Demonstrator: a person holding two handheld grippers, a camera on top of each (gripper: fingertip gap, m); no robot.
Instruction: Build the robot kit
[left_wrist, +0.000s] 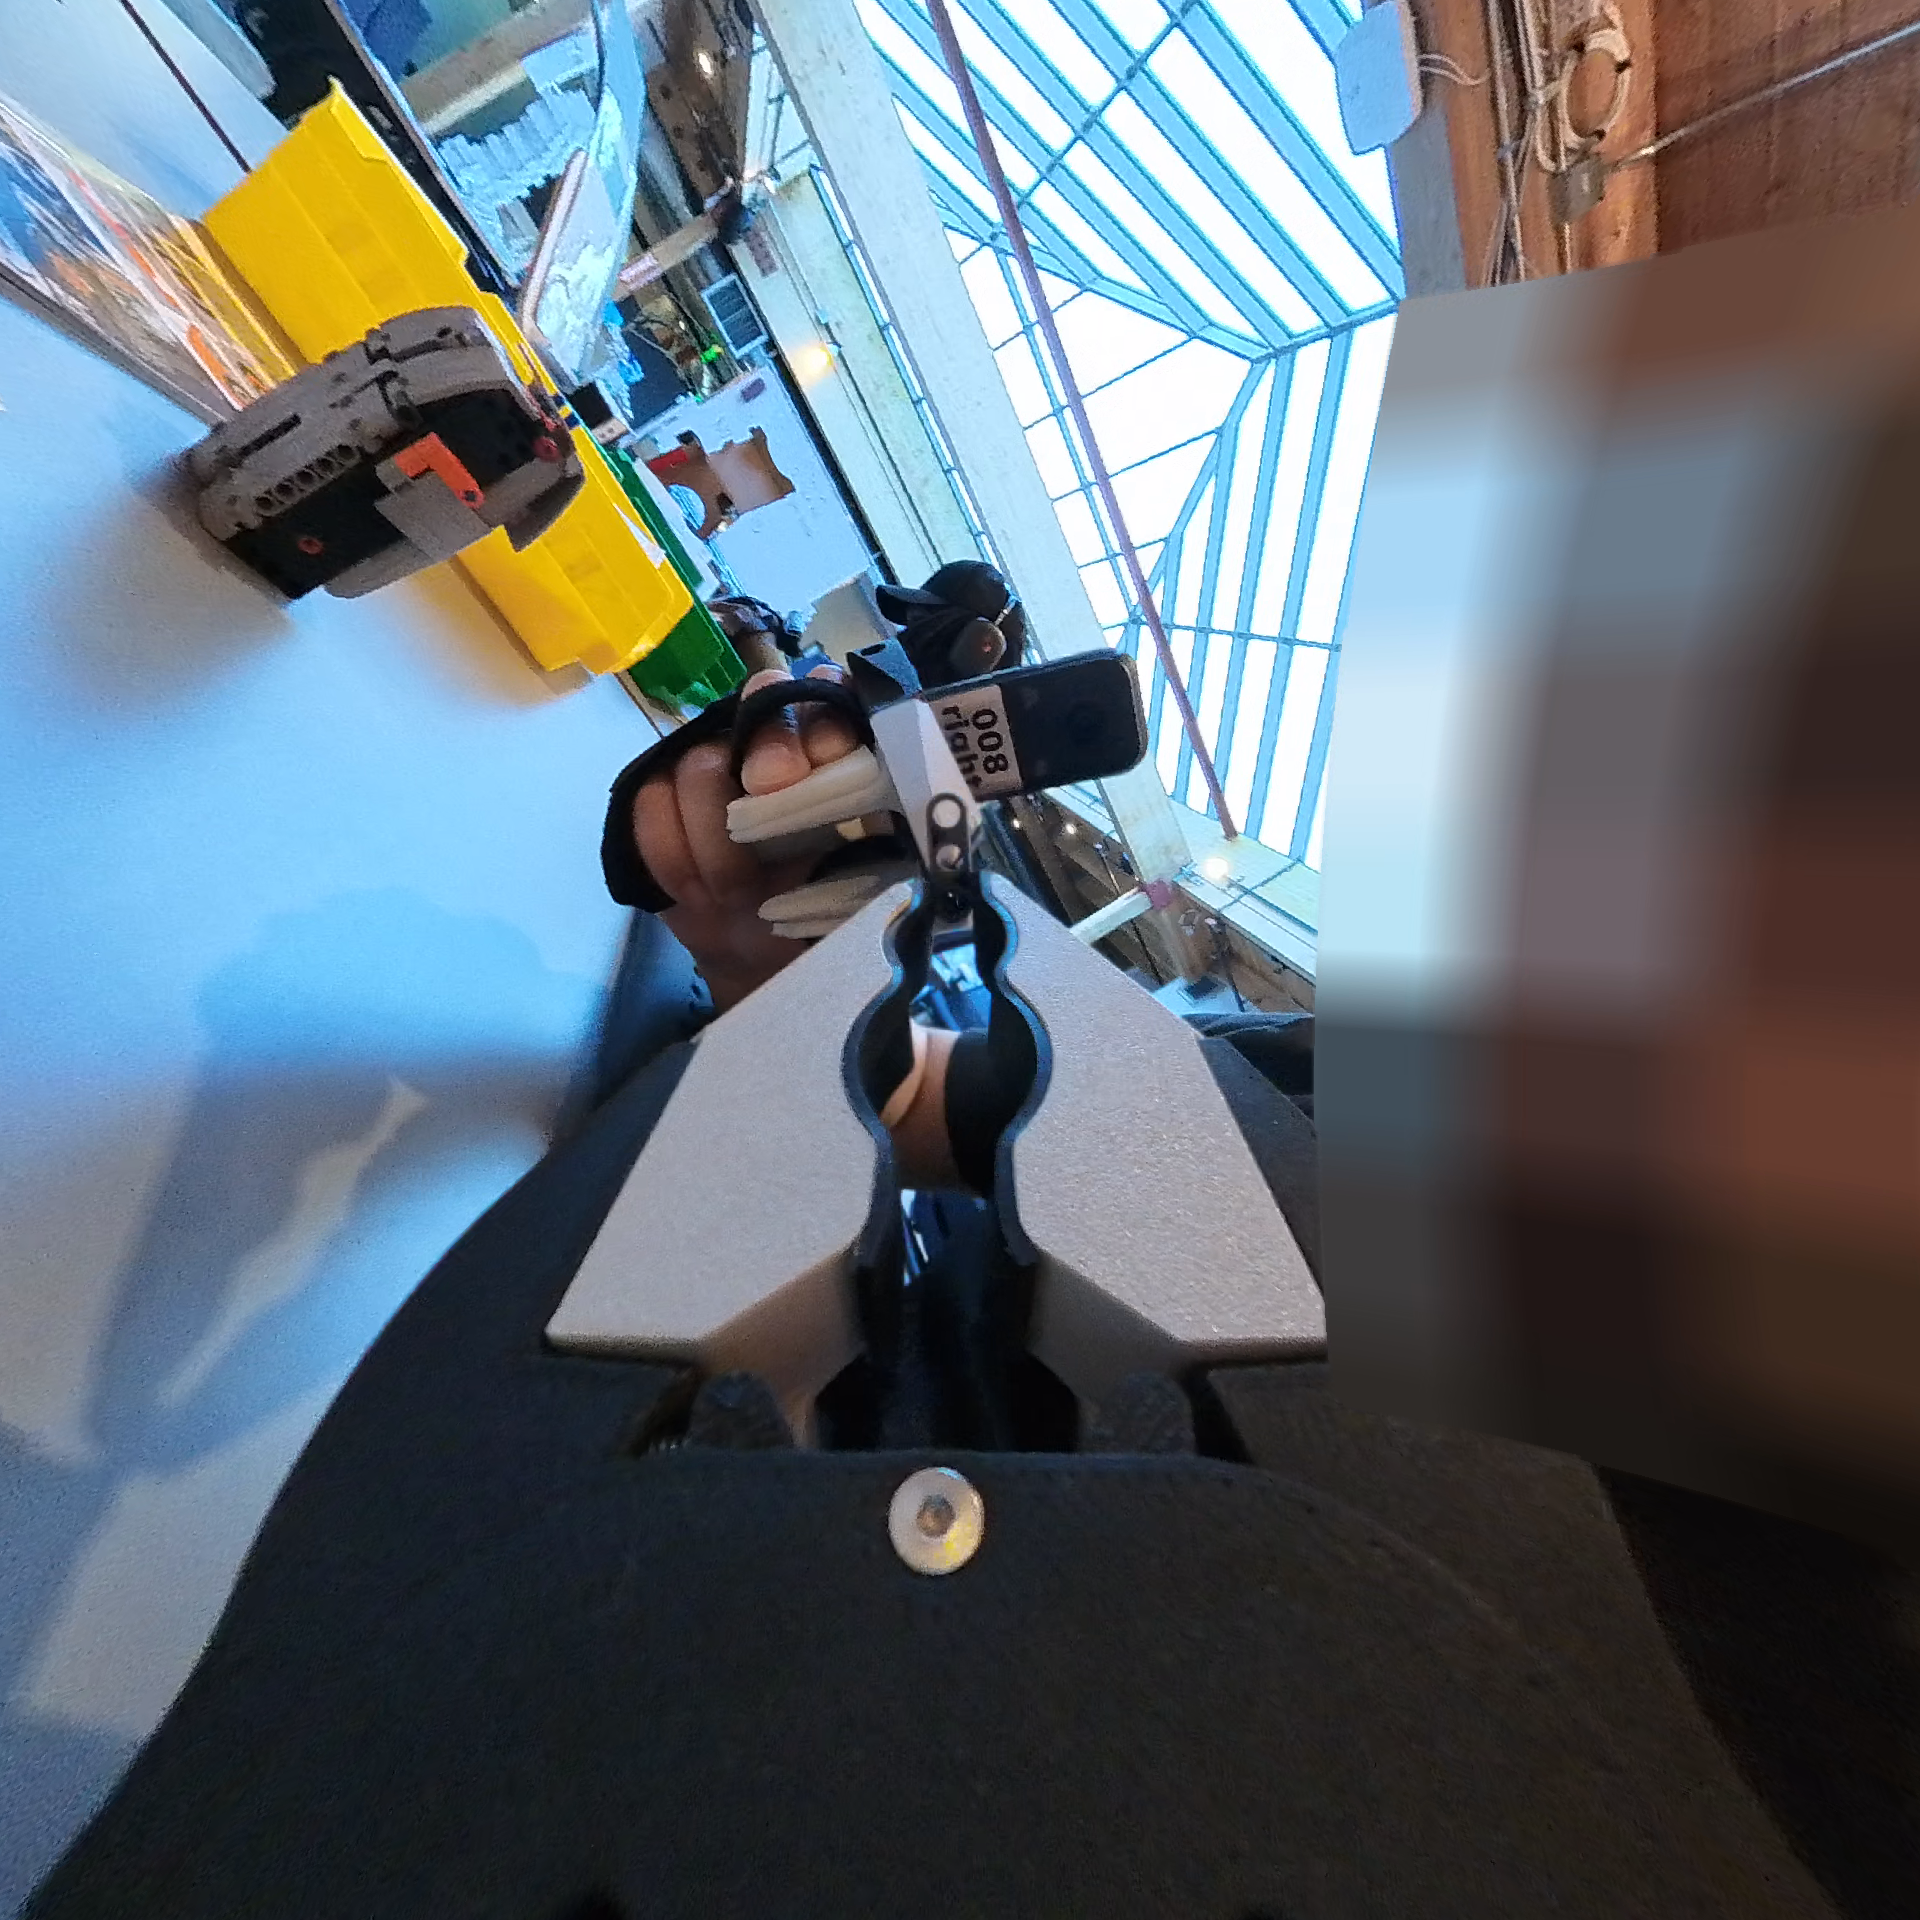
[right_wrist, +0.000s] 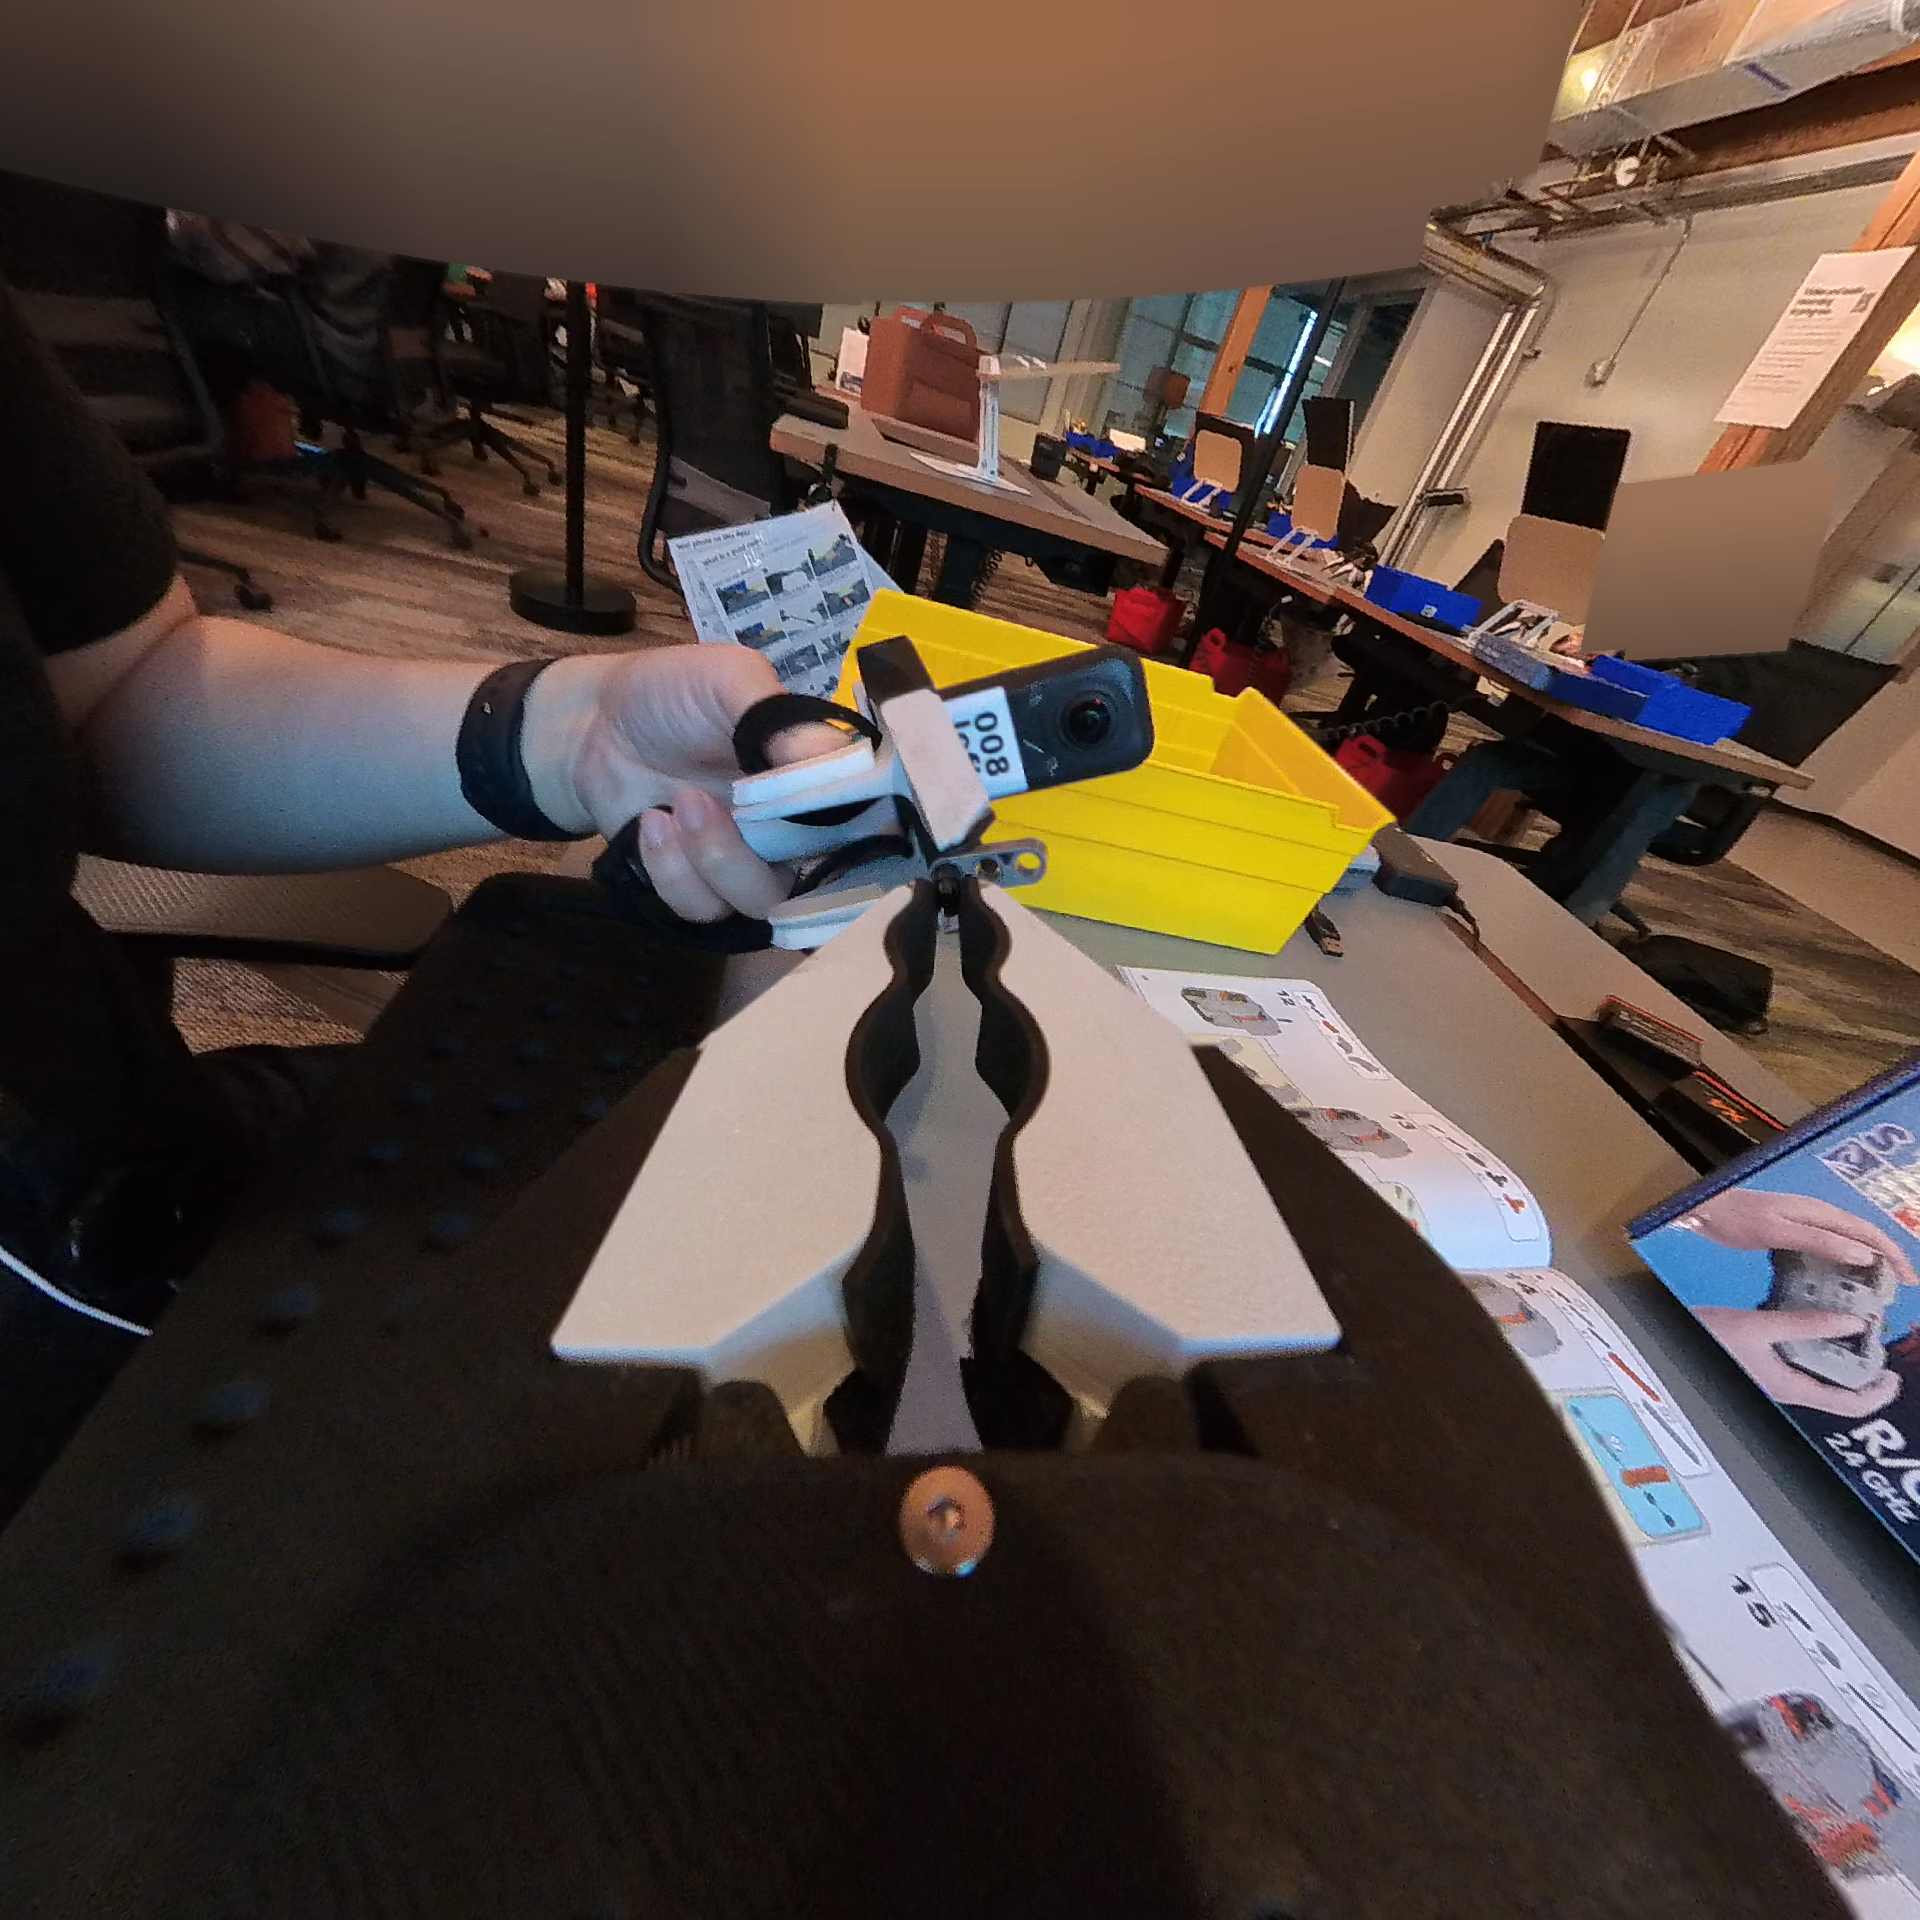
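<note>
My two grippers face each other in the air, tips meeting at a small grey beam with holes (left_wrist: 948, 834). My left gripper (left_wrist: 943, 896) is shut on the lower end of that beam. The right gripper (left_wrist: 928, 750), in a gloved hand (left_wrist: 707, 842), shows beyond it. In the right wrist view the beam (right_wrist: 992, 861) lies crosswise under the left gripper (right_wrist: 940, 774), held by a hand (right_wrist: 644, 748). My right gripper (right_wrist: 949, 891) is shut on a small black pin (right_wrist: 948, 880) that touches the beam.
A grey, black and orange brick-built model (left_wrist: 384, 457) stands on the pale table (left_wrist: 208, 831) beside a yellow bin (left_wrist: 343, 239) and a green bin (left_wrist: 686, 655). In the right wrist view the yellow bin (right_wrist: 1164, 831), an open instruction booklet (right_wrist: 1392, 1122) and a blue box (right_wrist: 1808, 1299) lie on the table (right_wrist: 1455, 935).
</note>
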